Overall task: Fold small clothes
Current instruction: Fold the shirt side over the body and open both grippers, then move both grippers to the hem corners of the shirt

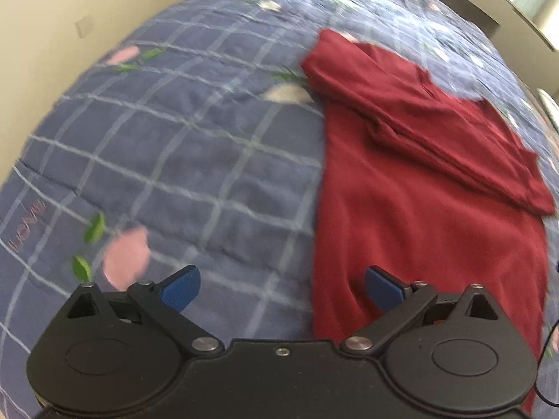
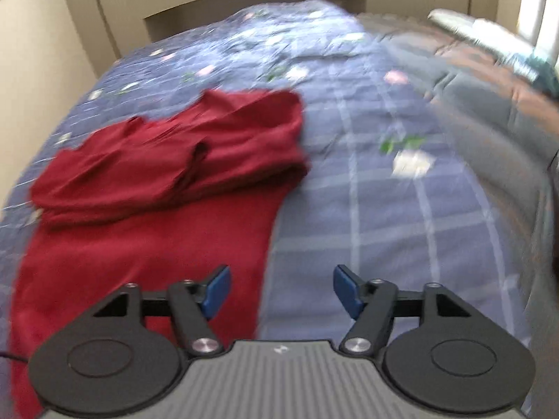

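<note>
Right now I have both claws hanging over the bed, and neither one has hold of anything. My left gripper point(image 1: 282, 289) stands spread wide, its blue pads point(image 1: 181, 288) well apart with nothing between them; one pad sits over the quilt and the other over the near part of the red garment point(image 1: 419, 209). My right gripper point(image 2: 282, 291) is likewise released — its blue fingertips point(image 2: 218, 289) are parted and empty, one above the red cloth, the other above the bare cover. The red garment point(image 2: 139, 209) lies on the blue checked quilt point(image 1: 174, 139), its lower part spread flat toward me and its far end folded back on itself in a rumpled, layered band that runs across the width. From the left wrist camera it fills the right side of the view; from the right wrist camera it fills the left side, so it lies between my two hands. The quilt point(image 2: 384, 209) shows pale grid lines, pink blossoms and green leaves, and stitched lettering near one edge. Further right a grey blanket point(image 2: 489, 122) lies bunched beside the quilt — the edges of both views are blurred. A beige wall point(image 1: 52, 35) runs along the bed's side.
</note>
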Tool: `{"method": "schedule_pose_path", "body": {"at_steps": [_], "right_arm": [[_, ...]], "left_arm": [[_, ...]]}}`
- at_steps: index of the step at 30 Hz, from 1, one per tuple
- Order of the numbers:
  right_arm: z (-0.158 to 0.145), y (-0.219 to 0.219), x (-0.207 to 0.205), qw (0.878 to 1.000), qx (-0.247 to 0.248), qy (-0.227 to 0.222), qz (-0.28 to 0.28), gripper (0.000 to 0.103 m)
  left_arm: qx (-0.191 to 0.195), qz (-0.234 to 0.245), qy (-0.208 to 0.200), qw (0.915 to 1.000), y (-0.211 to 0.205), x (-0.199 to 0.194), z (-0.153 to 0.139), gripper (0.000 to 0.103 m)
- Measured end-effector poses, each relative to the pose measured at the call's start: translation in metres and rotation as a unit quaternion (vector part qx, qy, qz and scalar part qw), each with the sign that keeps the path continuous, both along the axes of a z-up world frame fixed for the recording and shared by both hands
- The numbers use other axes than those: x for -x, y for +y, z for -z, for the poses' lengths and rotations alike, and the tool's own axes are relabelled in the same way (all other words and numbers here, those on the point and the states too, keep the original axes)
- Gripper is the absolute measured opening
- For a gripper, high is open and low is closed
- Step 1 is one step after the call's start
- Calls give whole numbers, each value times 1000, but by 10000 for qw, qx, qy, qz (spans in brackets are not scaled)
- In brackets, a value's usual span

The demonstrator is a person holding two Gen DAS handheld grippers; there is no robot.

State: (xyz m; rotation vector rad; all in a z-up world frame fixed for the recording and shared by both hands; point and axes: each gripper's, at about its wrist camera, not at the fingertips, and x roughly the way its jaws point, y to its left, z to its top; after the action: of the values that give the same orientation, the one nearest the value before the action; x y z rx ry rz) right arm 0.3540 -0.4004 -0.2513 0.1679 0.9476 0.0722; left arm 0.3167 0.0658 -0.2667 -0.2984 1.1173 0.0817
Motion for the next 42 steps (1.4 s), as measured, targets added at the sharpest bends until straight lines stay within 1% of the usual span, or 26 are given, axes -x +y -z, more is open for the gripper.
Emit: {"method": "schedule_pose_path", "body": {"at_steps": [4,8,9,10,11,12,13,14,16,17,18,19,21,22,23,26,28,29,33,38,40,41,42], "right_arm": [[0,5,44,9978,-571,302,-168,81],[7,8,84,9914,-1088,685,-231,81],[10,9,93,9895,-1202,758,-255,80],[13,10,100,9882,-1251,837,-281,78],[17,12,107,9872,-1256,936,-294,71],[21,14,113,9861,-1269,1025,-300,64],[24,14,117,9851,-1308,1075,-298,61],[26,15,122,9846,-1338,1085,-287,57],[28,16,126,9847,-1324,1088,-309,44],[28,17,126,9854,-1259,1090,-349,31],[27,17,125,9863,-1183,1086,-377,20],[26,17,125,9872,-1109,1077,-388,18],[22,14,125,9882,-1075,1016,-392,9],[20,13,126,9891,-1024,974,-404,8],[17,11,127,9903,-946,918,-428,7],[5,5,130,9930,-750,750,-522,6],[-5,1,132,9943,-632,643,-573,6],[-8,0,131,9941,-650,629,-598,6],[-18,4,135,9935,-562,579,-801,6],[-9,13,136,9932,-497,648,-831,6],[-4,15,136,9930,-536,677,-809,9],[-3,15,136,9926,-588,707,-799,15],[-1,15,136,9922,-623,731,-790,22]], "left_arm": [[109,322,139,9993,-18,25,6,101],[320,421,387,9979,-30,44,16,96],[365,439,419,9975,-32,48,18,91],[392,462,459,9971,-35,51,21,80],[378,481,511,9968,-38,54,23,75],[324,489,553,9967,-41,55,25,66],[244,489,562,9969,-45,57,25,59],[172,504,566,9970,-48,59,25,55],[137,532,612,9966,-52,59,24,36],[171,525,622,9965,-53,59,24,31],[236,521,625,9964,-54,59,23,21],[267,530,621,9963,-55,59,21,12],[172,591,555,9966,-61,59,17,5],[95,623,517,9967,-63,60,14,4],[-53,642,471,9968,-66,60,10,4],[-531,723,317,9955,-70,62,-7,3],[-691,703,254,9948,-65,64,-18,3],[-749,692,245,9945,-61,66,-24,3],[-880,675,233,9936,-48,73,-38,3],[-911,616,317,9934,-39,77,-31,3],[-859,607,348,9938,-40,77,-26,5],[-841,592,350,9941,-40,78,-24,7],[-805,572,369,9944,-41,79,-22,12]]}}
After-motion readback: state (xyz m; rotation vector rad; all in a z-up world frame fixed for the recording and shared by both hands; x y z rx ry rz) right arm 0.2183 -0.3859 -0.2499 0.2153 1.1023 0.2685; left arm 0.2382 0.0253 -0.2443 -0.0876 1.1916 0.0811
